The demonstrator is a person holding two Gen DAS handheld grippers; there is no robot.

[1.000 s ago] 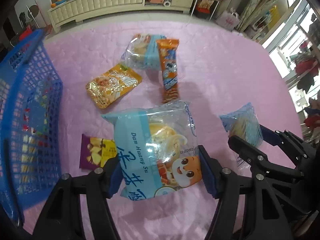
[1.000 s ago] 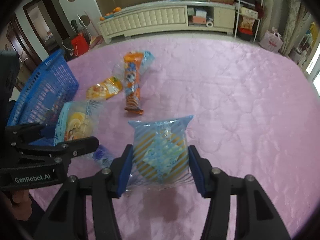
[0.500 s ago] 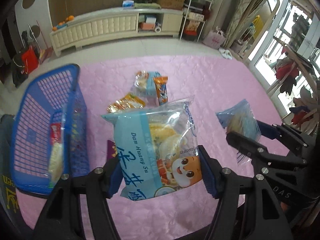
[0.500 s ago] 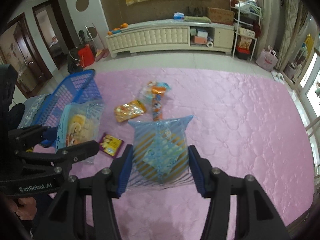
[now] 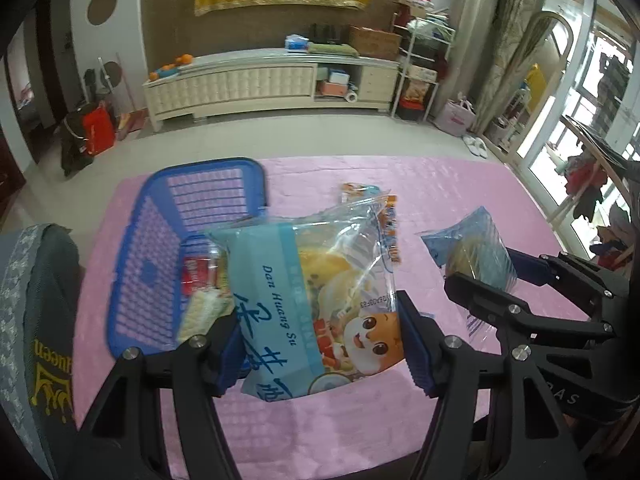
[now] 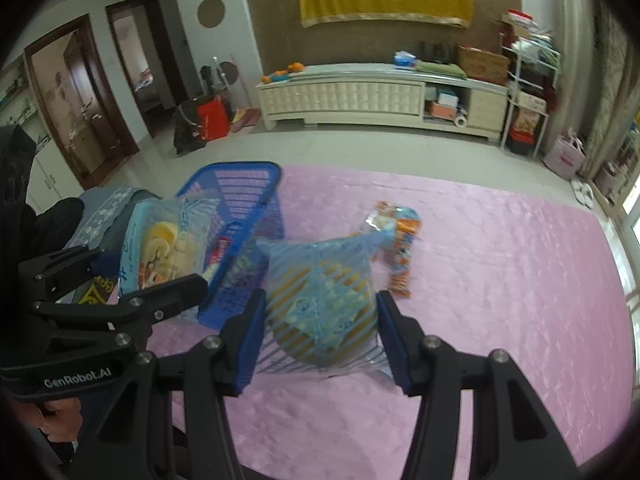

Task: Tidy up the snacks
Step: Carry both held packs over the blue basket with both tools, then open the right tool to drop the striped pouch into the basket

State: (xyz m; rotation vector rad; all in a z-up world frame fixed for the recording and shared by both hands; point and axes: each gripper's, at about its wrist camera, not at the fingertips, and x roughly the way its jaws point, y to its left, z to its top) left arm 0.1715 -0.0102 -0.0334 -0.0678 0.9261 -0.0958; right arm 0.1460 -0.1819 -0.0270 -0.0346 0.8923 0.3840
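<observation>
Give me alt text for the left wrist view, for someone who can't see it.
The left gripper is shut on a light blue snack bag with a cartoon face, held above a pink tablecloth. A blue basket with a few snacks inside sits to its left; the right gripper, at right, holds a striped blue packet.

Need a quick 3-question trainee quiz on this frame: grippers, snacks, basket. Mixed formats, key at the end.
1. True or false: the left gripper is shut on the Dan Huang Su pastry bag.
2. What does the right gripper hold? A) orange snack stick B) blue striped snack bag C) nothing
3. Fill in: the blue basket on the pink tablecloth is ____ (empty / holding snacks).

Key: 1 true; 2 B, the blue striped snack bag; 3 holding snacks.
</observation>
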